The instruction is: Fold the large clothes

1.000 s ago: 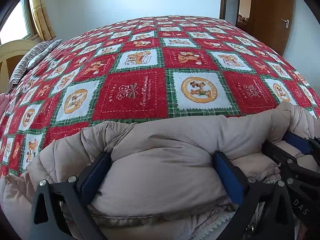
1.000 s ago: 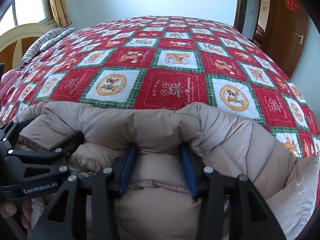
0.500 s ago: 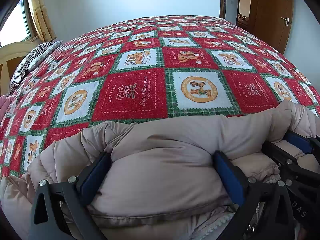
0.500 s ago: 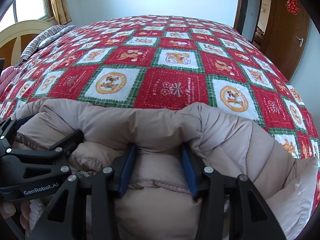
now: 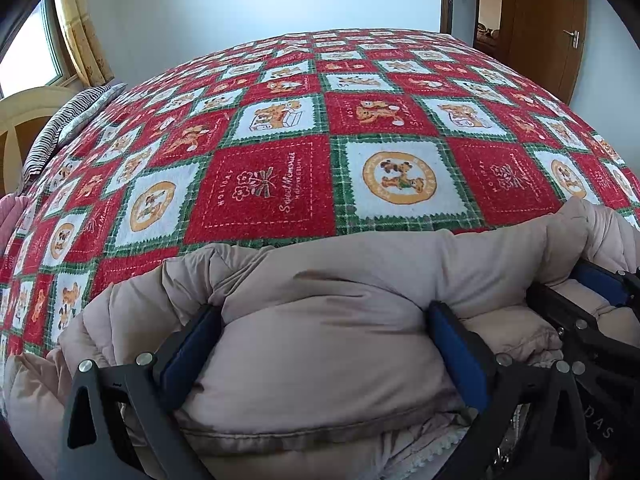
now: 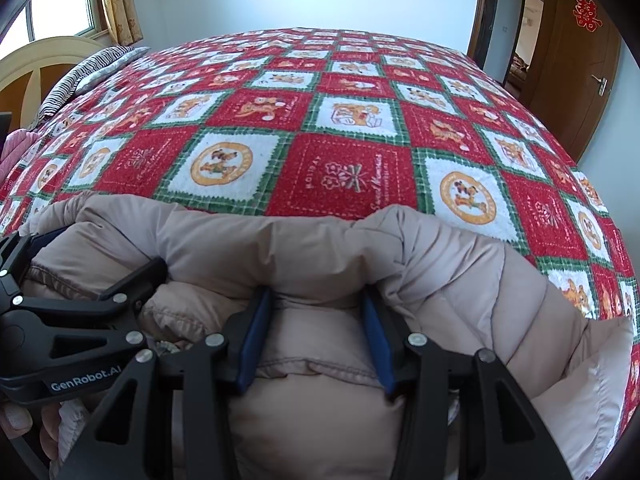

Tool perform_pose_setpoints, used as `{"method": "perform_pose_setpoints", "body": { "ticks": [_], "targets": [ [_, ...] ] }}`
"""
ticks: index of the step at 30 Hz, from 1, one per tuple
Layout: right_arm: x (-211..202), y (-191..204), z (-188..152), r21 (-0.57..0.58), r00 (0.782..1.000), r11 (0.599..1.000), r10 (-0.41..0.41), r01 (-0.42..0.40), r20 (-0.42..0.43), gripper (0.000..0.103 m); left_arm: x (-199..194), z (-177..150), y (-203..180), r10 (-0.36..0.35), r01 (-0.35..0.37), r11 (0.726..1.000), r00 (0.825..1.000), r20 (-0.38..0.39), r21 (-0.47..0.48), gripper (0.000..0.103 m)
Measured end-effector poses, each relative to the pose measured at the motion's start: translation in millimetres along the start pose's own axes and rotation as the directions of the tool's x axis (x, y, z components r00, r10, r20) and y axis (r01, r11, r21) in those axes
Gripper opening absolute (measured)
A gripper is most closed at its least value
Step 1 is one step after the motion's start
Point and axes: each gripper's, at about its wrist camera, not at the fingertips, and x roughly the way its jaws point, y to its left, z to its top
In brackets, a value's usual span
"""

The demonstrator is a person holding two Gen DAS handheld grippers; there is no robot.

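A beige padded coat (image 5: 320,340) lies bunched at the near edge of the bed (image 5: 280,184), on the red checked blanket. The left tool (image 5: 324,344) is clamped wide across a thick puffed fold of it; the right tool (image 6: 316,336) pinches a narrower fold just beside, near the coat's middle. The slick, springy padding may squeeze out from the pads (image 6: 252,344) when lifted, and with both grips close together, the coat's loose outer parts could sag and spoil the fold.

Beige jacket (image 5: 320,320), red-green checked blanket (image 5: 280,184)
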Motion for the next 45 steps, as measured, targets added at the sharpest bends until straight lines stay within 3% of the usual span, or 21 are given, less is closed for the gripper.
{"method": "perform_pose_setpoints", "body": {
  "ticks": [6,8,10,11,15,18,24,26,33,41,45],
  "targets": [
    [-6.9,-2.1,7.8,-0.038,0.999,0.999,0.034,-0.035,-0.042,0.054,-18.3,13.3,3.8,0.024,-0.024,1.0,1.0,-0.015,0.015,0.102],
    [-29.8,-14.5,11.3,-0.001,0.997,0.997,0.077,-0.077,-0.021,0.066,-53.5,16.0,14.1,0.0,0.001,1.0,0.998,0.06,-0.004,0.102],
    [-57.5,-28.0,8.5,0.041,0.995,0.995,0.095,-0.096,0.038,0.089,-88.4,9.7,27.6,-0.045,0.045,0.999,0.994,0.103,-0.002,0.102],
    [-72.1,-34.6,2.7,0.044,0.993,0.994,0.1,-0.102,0.056,0.092,-107.0,0.9,35.3,-0.041,0.04,0.999,0.992,0.121,0.012,0.102],
    [-109.4,-56.9,-39.1,0.036,0.993,0.993,0.113,-0.114,0.02,0.092,-163.2,-59.6,66.3,-0.055,0.048,0.997,0.989,0.141,0.054,0.102],
    [-134.9,-72.4,-83.8,0.038,0.995,0.994,0.101,-0.1,-0.008,0.092,-195.0,-129.7,88.7,-0.024,0.012,0.996,0.991,0.132,0.089,0.102],
    [-172.2,-91.2,-149.2,0.111,0.998,0.992,0.059,-0.055,-0.035,0.092,-216.5,-250.2,108.7,0.056,-0.061,0.992,0.997,0.051,0.107,0.102],
    [-179.6,-90.9,-167.3,0.139,0.997,0.989,0.055,-0.048,-0.047,0.092,-218.7,-280.6,112.8,0.045,-0.046,0.995,0.999,0.013,0.09,0.102],
    [-212.6,-77.3,-222.9,0.209,0.993,0.972,0.116,-0.106,-0.035,0.092,-241.2,-337.6,135.5,-0.053,0.054,0.993,0.999,0.011,-0.104,0.102],
    [-234.8,-53.0,-262.9,0.13,0.985,0.981,0.153,-0.141,-0.085,0.087,-257.2,-377.7,132.5,-0.143,0.144,0.983,0.99,0.017,-0.118,0.102],
    [-239.8,-54.1,-280.0,0.138,0.982,0.978,0.166,-0.154,-0.085,0.081,-261.3,-385.8,132.0,-0.137,0.14,0.985,0.99,0.038,-0.1,0.102]
  ]
}}
